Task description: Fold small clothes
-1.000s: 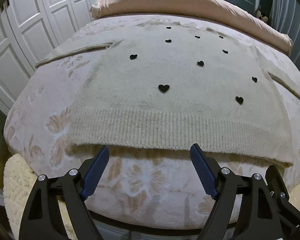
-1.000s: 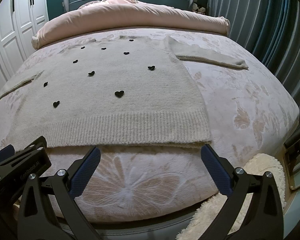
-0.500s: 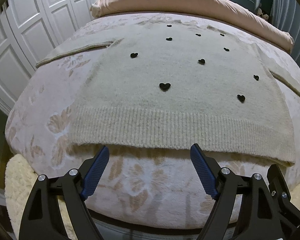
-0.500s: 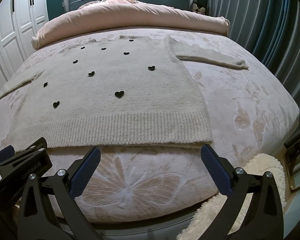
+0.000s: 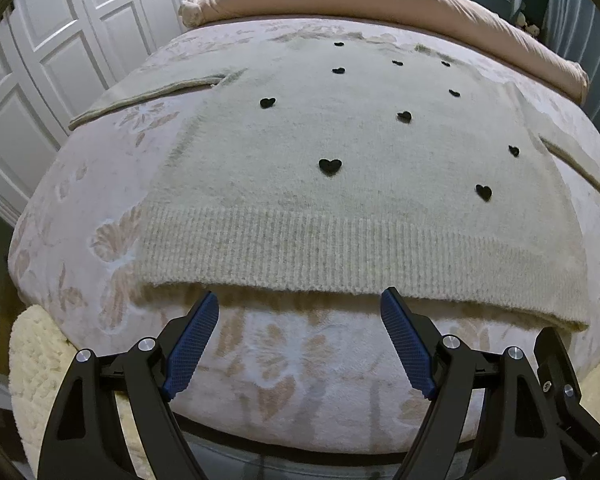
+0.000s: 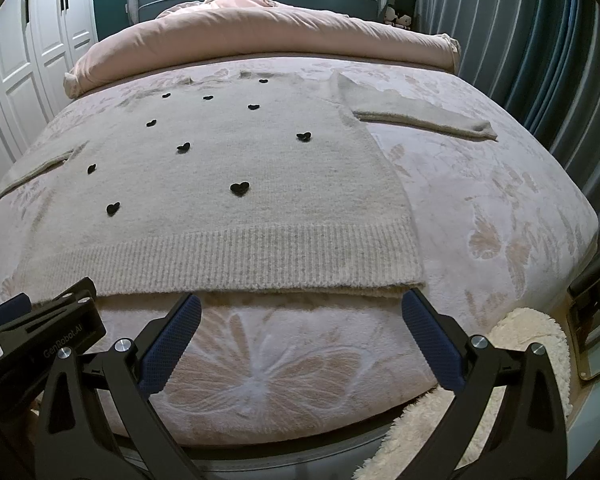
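Note:
A cream knit sweater (image 5: 360,184) with small black hearts lies flat on the bed, both sleeves spread out, ribbed hem toward me. It also shows in the right wrist view (image 6: 228,208). My left gripper (image 5: 300,300) is open and empty, its fingertips just short of the hem's left half. My right gripper (image 6: 302,300) is open and empty, its fingertips at the hem's right half, the right one near the hem corner (image 6: 414,280).
The bed (image 6: 500,208) has a pink floral cover. A rolled pink duvet (image 6: 268,36) lies at the headboard end. White wardrobe doors (image 5: 60,60) stand to the left, curtains (image 6: 540,40) to the right. A fluffy cream rug (image 6: 532,360) lies by the bed.
Both grippers have edged slightly forward toward the sweater hem. Both stay open. The sweater has not moved.

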A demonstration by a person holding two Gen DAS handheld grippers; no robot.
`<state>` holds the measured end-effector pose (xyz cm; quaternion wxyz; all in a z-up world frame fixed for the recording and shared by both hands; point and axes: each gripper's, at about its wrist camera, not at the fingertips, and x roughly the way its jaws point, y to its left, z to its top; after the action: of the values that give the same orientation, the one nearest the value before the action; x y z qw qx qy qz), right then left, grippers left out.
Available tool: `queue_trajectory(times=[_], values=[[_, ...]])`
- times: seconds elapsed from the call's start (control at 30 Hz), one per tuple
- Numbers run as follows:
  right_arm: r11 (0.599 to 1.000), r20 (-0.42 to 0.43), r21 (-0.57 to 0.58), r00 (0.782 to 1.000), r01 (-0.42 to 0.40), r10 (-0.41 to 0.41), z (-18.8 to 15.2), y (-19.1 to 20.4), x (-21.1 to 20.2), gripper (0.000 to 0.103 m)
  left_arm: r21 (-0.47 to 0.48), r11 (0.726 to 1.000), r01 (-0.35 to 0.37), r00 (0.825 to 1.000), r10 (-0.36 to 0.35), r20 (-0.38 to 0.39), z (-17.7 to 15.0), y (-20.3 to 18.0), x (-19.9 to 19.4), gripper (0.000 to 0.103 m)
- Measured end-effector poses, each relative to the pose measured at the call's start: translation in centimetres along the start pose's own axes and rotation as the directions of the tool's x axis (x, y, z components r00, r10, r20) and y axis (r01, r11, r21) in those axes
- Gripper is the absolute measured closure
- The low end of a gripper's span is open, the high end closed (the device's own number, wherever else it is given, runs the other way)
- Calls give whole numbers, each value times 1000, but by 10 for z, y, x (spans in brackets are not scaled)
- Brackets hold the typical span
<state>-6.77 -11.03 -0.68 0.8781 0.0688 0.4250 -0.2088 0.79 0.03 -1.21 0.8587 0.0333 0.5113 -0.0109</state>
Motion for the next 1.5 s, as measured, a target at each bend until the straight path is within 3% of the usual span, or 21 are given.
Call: queue_trajectory(times=[1.5], values=[[1000,-16,4,1000,-3,3,-2,0,5,5,18,999,-41,999,41,-33,4,0,6,22]])
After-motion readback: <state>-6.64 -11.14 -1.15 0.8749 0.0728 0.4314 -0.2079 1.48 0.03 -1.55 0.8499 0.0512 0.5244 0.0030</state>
